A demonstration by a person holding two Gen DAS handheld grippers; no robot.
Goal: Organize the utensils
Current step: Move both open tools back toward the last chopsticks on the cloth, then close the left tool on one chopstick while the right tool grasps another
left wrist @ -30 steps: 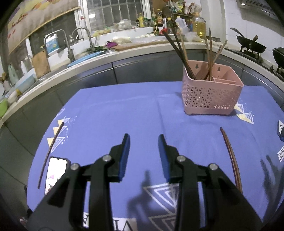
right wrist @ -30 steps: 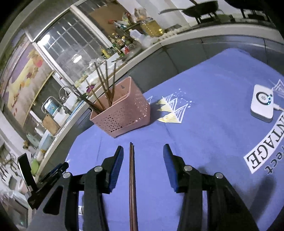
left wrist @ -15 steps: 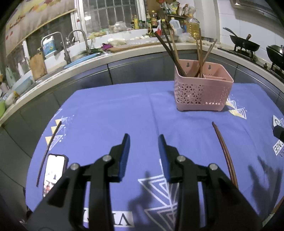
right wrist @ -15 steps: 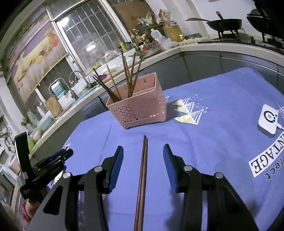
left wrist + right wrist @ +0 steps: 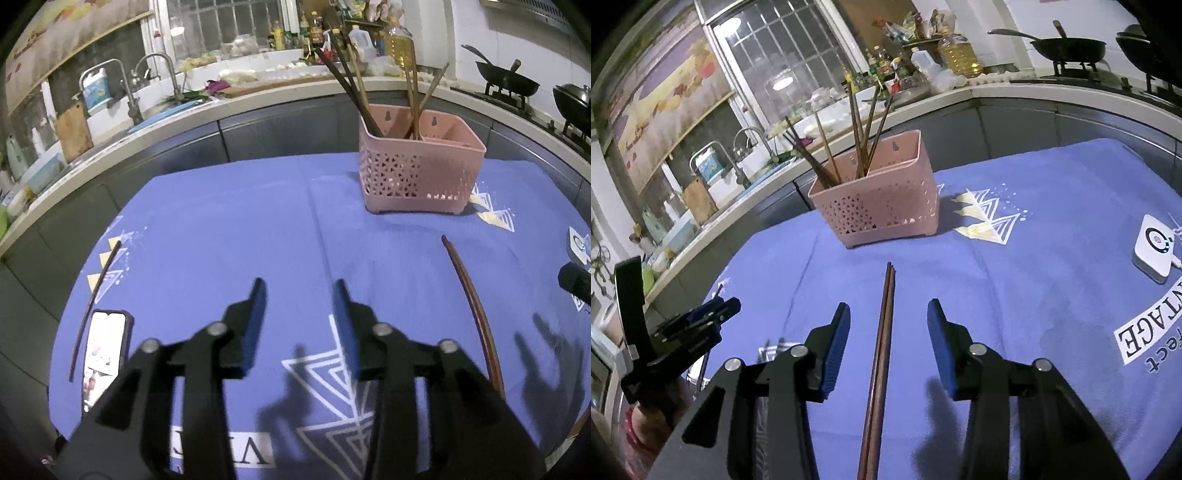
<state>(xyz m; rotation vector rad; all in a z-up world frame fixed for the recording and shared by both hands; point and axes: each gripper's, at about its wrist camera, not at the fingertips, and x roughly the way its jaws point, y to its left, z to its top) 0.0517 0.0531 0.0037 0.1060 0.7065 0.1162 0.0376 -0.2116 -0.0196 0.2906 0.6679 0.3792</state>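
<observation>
Chopstick pair (image 5: 882,332) lower centre betw right gripper (image 5: 888,314) jaws, spread, closing, no contact. Thin, light, stiff, slick; pinch mid-shaft. Left gripper (image 5: 297,291) opening, empty.

Pink perforated basket (image 5: 886,210) set upright on the blue-covered desk (image 5: 1052,295), several chopsticks (image 5: 862,140) leaned inside, brown chopstick pair (image 5: 882,347) laid flat just before it, single dark chopstick (image 5: 94,299) laid at the far left edge

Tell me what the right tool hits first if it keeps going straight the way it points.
Most likely the pair of brown chopsticks, which lies lengthwise between the open jaws of the right tool, then the blue cloth beneath, since it points downward. The pink basket stands farther along; depth is unclear.
</observation>
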